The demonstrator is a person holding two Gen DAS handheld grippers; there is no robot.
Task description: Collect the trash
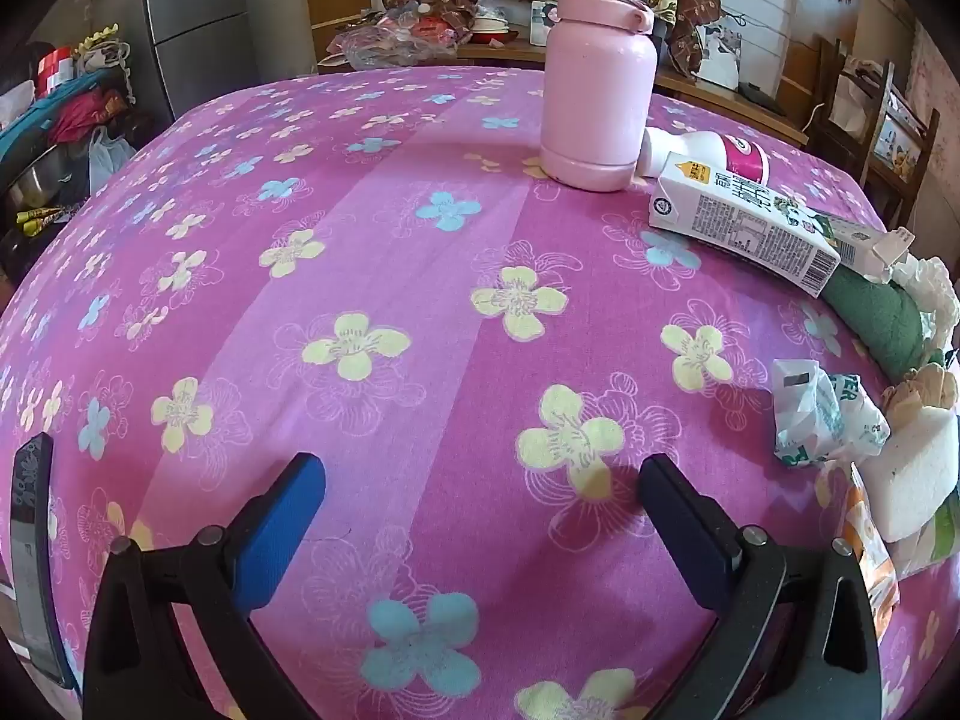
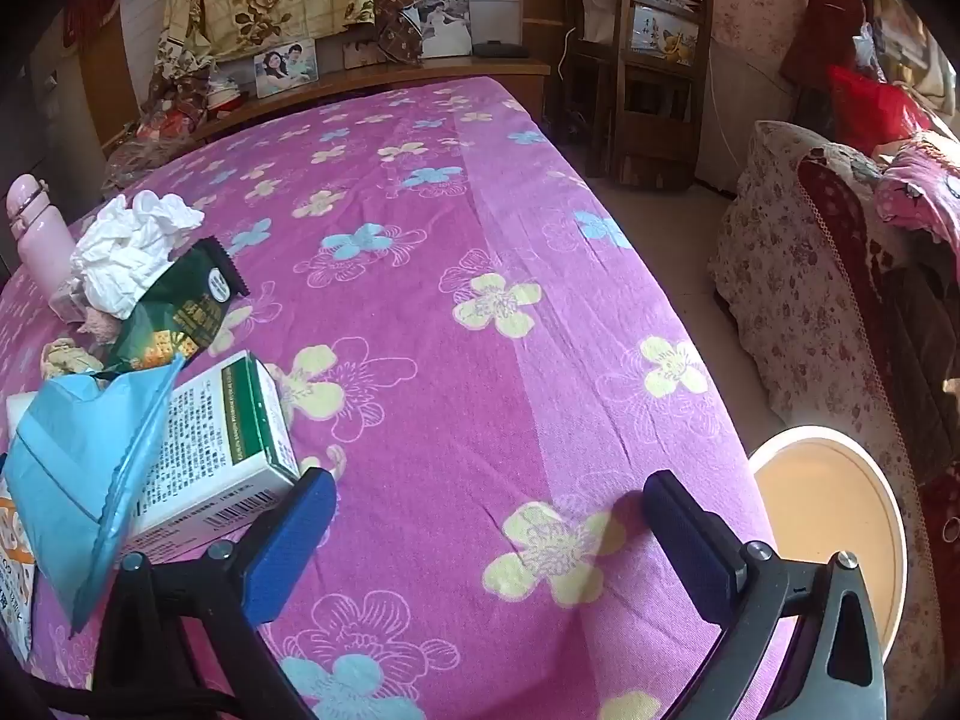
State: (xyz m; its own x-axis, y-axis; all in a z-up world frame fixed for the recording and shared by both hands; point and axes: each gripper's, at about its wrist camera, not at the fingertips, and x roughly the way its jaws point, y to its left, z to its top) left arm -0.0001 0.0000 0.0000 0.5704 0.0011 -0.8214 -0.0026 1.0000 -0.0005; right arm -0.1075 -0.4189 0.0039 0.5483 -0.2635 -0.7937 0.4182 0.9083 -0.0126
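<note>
A cluttered room with a wooden shelf of framed photographs [image 2: 285,73] surrounds a table under a pink flowered cloth [image 1: 420,276], where the trash lies in one heap. In the left wrist view an upright, capped pink flask [image 1: 597,69] stands at the far side with a white bottle [image 1: 705,157] lying on its side just behind it; its contents cannot be seen. A milk carton [image 1: 744,232] lies flat nearby, and beyond it a crumpled white wrapper [image 1: 822,414] and a white foam block [image 1: 915,483]. The right wrist view shows the same heap: crumpled white paper [image 2: 135,255] on top, a dark green snack wrapper [image 2: 180,312], a light blue wrapper [image 2: 90,468] draped over a white-and-green box [image 2: 222,438]. Beside the table's right edge stands a round white bin [image 2: 864,462]; only its pale orange inside shows. The left gripper [image 1: 480,483] and the right gripper [image 2: 489,495] both hang over bare cloth, jaws spread wide, holding nothing.
</note>
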